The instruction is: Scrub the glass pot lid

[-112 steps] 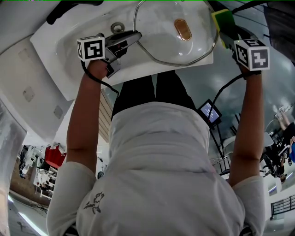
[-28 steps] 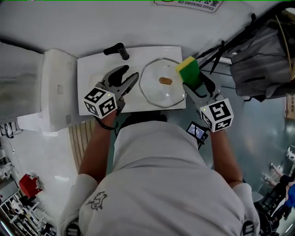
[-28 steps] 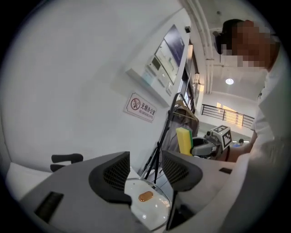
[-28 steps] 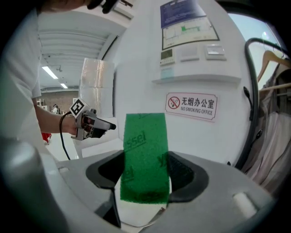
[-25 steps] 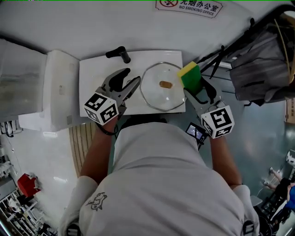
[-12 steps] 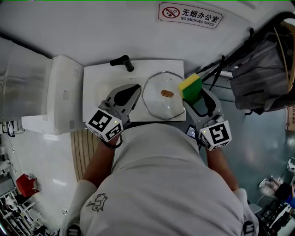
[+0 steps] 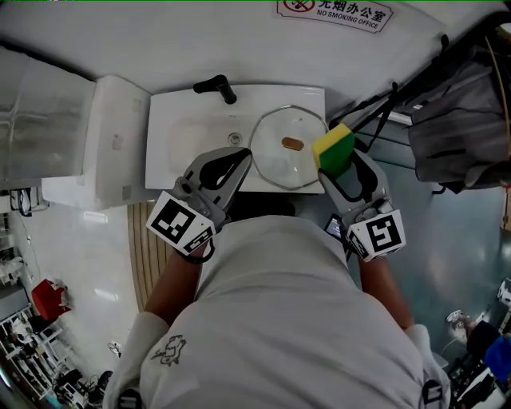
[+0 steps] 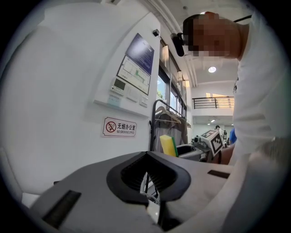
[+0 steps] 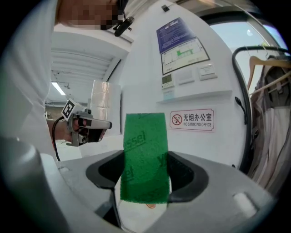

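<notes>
The round glass pot lid [image 7: 281, 164] with its brown knob [image 7: 292, 144] lies in the right part of the white sink [image 7: 180, 140]. My left gripper [image 7: 242, 157] is shut with nothing in it, its tips over the sink's front edge just left of the lid. In the left gripper view the fingertips [image 8: 146, 155] meet. My right gripper [image 7: 338, 164] is shut on a yellow and green sponge [image 7: 334, 149], held at the lid's right rim. The right gripper view shows the sponge's green face [image 9: 144, 157] upright between the jaws, with the left gripper [image 9: 86, 127] off to the left.
A black tap handle [image 7: 217, 86] stands at the sink's back edge and a drain [image 7: 234, 139] lies mid-basin. A white cabinet [image 7: 108, 140] adjoins the sink on the left. A rack with hanging bags [image 7: 463, 88] is at the right. The wall carries a no-smoking sign [image 7: 334, 12].
The left gripper's jaws have gone from open to shut on nothing. Both grippers have drawn back from the basin toward the body; the lid stays in the sink and the sponge stays gripped.
</notes>
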Demonstrator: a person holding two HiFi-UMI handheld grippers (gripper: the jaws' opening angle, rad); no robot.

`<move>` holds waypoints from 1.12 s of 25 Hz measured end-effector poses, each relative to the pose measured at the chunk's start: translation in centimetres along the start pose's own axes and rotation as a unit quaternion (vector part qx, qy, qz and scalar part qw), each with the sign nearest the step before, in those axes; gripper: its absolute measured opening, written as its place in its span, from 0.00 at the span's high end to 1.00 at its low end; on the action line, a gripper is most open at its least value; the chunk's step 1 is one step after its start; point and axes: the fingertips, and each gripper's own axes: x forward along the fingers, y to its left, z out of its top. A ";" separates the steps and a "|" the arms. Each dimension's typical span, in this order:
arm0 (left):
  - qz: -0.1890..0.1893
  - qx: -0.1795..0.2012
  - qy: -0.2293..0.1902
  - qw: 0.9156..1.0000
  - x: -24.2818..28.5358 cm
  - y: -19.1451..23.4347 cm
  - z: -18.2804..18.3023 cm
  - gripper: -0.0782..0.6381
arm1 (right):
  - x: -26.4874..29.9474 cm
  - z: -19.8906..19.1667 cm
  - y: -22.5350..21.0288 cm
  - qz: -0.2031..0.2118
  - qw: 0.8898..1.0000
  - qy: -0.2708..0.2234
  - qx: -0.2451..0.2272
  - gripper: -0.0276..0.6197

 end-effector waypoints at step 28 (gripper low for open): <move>-0.080 -0.043 -0.033 0.995 -19.4 -1.8 -2.5 0.89 | -2.4 2.3 17.7 -0.078 0.997 -0.004 0.003 0.51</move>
